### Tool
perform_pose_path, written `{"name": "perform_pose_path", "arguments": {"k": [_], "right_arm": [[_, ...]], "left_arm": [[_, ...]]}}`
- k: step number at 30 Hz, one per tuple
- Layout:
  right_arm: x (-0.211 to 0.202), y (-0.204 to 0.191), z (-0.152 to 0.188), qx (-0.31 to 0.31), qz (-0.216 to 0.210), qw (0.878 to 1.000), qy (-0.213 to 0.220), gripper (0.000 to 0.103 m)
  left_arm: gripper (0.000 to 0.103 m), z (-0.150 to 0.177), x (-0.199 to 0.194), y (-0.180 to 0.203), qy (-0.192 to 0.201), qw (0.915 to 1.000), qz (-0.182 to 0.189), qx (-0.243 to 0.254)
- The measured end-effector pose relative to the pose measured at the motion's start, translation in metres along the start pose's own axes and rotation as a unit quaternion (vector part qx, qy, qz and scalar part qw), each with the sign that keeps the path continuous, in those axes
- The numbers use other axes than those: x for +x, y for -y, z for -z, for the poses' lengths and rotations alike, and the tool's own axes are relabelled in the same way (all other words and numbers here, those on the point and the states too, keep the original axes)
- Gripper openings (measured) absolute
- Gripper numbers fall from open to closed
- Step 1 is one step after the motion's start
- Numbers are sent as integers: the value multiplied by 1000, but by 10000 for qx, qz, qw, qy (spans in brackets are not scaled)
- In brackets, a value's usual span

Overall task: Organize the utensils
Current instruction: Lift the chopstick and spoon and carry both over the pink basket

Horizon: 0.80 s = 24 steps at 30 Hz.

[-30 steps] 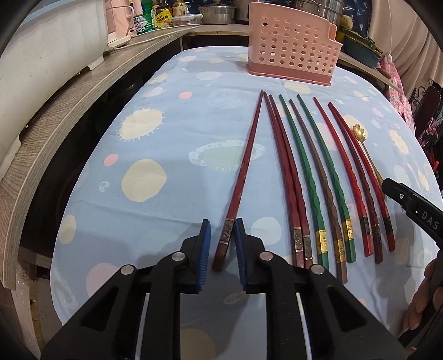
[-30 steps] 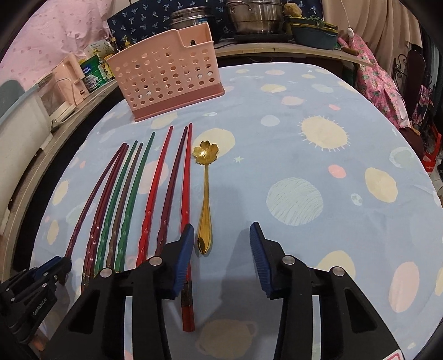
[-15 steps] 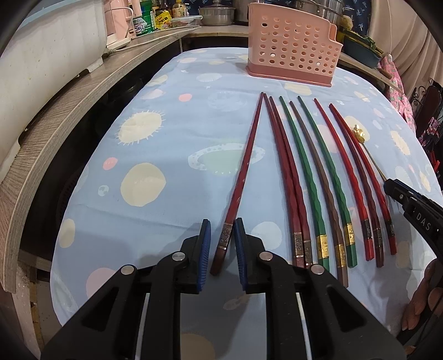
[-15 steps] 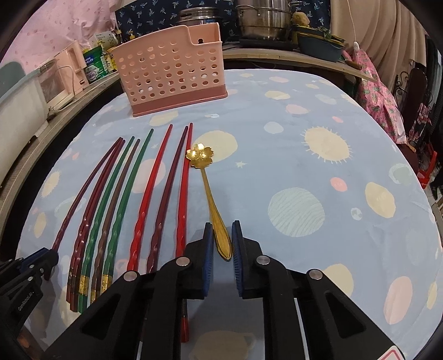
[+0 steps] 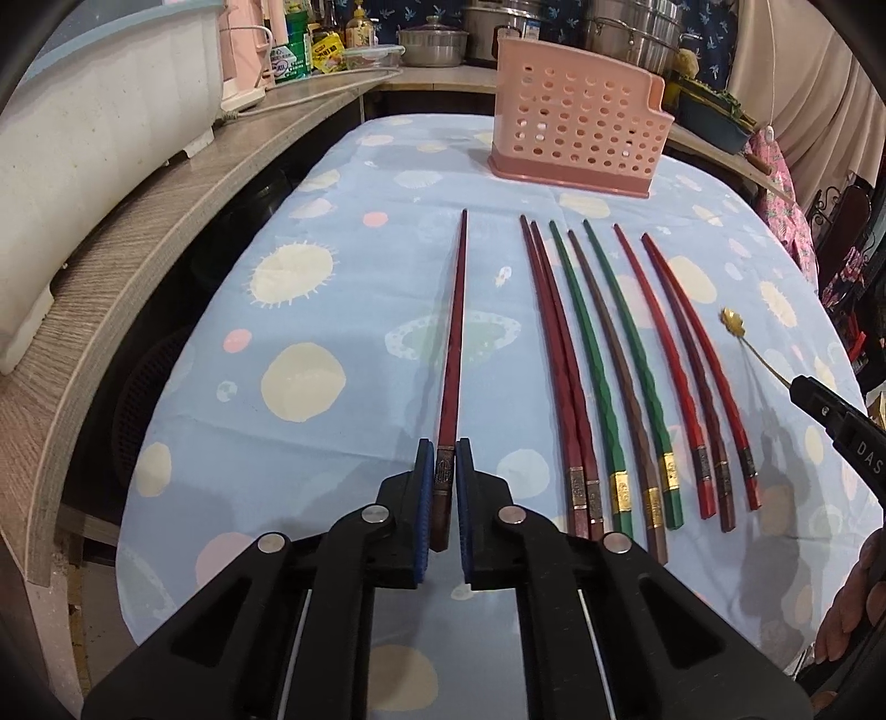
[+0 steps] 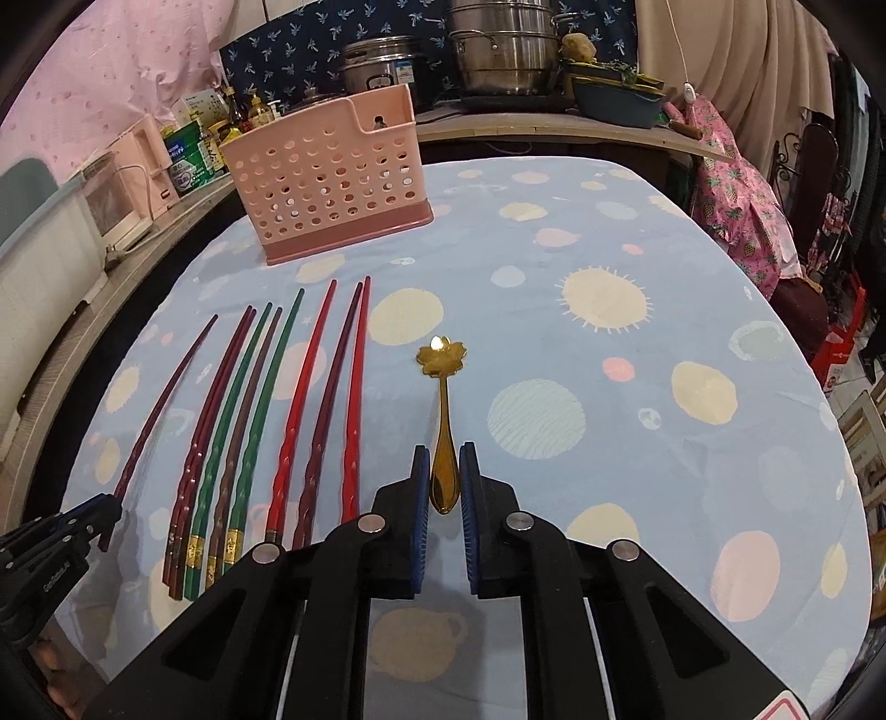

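Observation:
My left gripper point(image 5: 444, 443) is shut on the thick end of a dark red chopstick point(image 5: 455, 332). This chopstick points straight toward the far edge, apart from the row of several red, green and brown chopsticks point(image 5: 603, 376) on the cloth to its right. In the right wrist view my right gripper point(image 6: 444, 448) is shut on the handle of a gold flower-bowl spoon point(image 6: 443, 387), just right of that row point(image 6: 249, 404). A pink perforated utensil holder point(image 6: 326, 188) stands upright at the table's far side point(image 5: 576, 138).
The table wears a light blue cloth point(image 6: 609, 443) with planet prints. A wooden counter point(image 5: 138, 249) with a white appliance, bottles and steel pots point(image 6: 498, 50) curves round the left and far sides. A person's fingers point(image 5: 853, 609) show at the lower right.
The left jaws closed on the dark red chopstick and its far tip swung left, away from the row. The right jaws closed on the spoon handle, and the spoon came away from the chopsticks.

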State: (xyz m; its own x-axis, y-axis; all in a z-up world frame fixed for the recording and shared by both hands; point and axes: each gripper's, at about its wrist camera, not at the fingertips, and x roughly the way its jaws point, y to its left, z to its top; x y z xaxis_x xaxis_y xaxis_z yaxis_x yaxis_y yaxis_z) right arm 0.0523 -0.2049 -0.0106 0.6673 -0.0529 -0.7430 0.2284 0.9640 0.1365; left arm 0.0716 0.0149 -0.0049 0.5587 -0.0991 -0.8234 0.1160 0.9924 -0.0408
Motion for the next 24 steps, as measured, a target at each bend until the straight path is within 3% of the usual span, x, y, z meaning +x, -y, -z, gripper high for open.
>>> {"name": "perform_pose_path", "arguments": {"k": [10, 12, 13, 24], "right_arm": [[-23, 9, -18, 98, -33, 9995, 311, 9], [-27, 11, -23, 124, -36, 9992, 377, 8], [-28, 12, -26, 131, -34, 9991, 402, 2], [-32, 18, -59, 187, -112, 9976, 654, 2]], "left_arm": [[7, -26, -34, -7, 469, 9989, 26, -86], [7, -34, -42, -9, 603, 9981, 38, -117], [7, -38, -44, -10, 647, 9978, 33, -124], [7, -93, -68, -14, 1100, 9935, 147, -234]]}}
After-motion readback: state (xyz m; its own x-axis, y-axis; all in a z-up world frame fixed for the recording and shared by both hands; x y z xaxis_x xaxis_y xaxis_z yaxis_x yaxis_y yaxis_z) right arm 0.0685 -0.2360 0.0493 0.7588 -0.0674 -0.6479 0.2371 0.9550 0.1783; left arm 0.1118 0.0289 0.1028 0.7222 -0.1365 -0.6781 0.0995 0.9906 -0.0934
